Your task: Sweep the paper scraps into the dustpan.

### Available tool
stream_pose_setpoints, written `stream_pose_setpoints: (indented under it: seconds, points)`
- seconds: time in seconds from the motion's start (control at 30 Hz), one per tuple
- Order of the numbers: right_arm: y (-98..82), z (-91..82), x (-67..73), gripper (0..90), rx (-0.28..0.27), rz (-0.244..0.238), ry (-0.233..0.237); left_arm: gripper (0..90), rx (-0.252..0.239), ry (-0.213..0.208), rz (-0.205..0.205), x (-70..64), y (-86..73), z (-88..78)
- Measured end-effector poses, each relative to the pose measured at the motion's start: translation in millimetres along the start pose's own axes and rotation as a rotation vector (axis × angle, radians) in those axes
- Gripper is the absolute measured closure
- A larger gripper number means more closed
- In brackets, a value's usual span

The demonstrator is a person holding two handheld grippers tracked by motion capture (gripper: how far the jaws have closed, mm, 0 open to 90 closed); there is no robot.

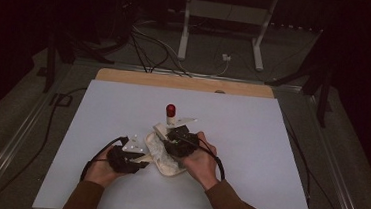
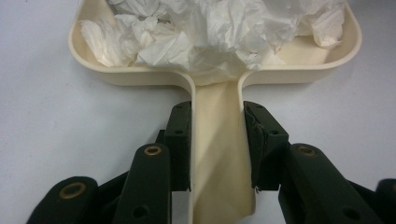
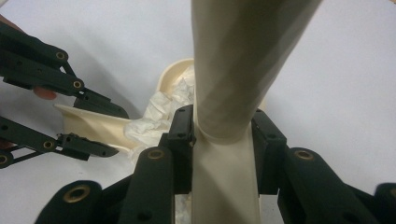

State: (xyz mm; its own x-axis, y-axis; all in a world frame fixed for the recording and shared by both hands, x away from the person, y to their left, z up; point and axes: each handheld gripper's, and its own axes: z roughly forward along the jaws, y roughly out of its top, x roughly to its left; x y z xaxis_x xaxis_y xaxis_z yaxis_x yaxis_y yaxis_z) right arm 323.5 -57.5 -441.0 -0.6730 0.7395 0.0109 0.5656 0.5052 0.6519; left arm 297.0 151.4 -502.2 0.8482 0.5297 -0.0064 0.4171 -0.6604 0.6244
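While left gripper (image 2: 217, 140) clamps dustpan handle (image 2: 217, 121) | right gripper (image 3: 223, 147) clamps brush handle (image 3: 233, 70) | table (image 1: 269, 156) open rightward

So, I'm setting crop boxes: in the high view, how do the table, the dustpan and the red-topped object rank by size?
1. table, by far the largest
2. dustpan
3. red-topped object, the smallest, though it lies slightly farther from the camera

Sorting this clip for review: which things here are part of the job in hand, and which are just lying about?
In use:
- cream dustpan, handle clamped by left gripper
- crumpled tissue inside it
- cream brush handle, clamped by right gripper

Lying about:
- red-topped object
- floor cables
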Motion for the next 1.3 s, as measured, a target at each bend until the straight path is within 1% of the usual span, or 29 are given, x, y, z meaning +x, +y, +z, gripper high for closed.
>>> stream_pose_setpoints:
  seconds: [0.07,0.23,0.43,0.7,0.77,1.17,1.3]
  points:
    - [-0.1,-1.1,-0.7,67.1,-0.001,0.000,0.000,66.6,-0.002,-0.001,0.000,-0.1,-0.3,0.0]
    - [1.2,-6.7,-1.8,67.1,-0.024,-0.005,0.000,66.6,-0.011,0.004,-0.002,-0.4,-1.2,-1.0]
    - [4.6,-15.0,-5.2,67.1,-0.053,-0.008,-0.016,66.6,-0.027,0.011,-0.006,-0.8,-2.2,-2.3]
    - [7.2,-23.0,-14.6,67.1,-0.090,0.014,-0.030,66.6,-0.049,0.019,-0.012,-0.2,-5.3,-5.2]
    - [7.5,-24.4,-15.7,67.1,-0.097,0.021,-0.027,66.6,-0.057,0.020,-0.016,-0.3,-5.8,-5.3]
    - [13.5,-36.9,-21.5,67.1,-0.163,0.046,-0.047,66.6,-0.085,0.026,-0.024,0.2,-8.7,-8.6]
    - [15.6,-40.2,-24.2,67.1,-0.173,0.053,-0.058,66.6,-0.092,0.029,-0.028,0.4,-9.9,-10.0]
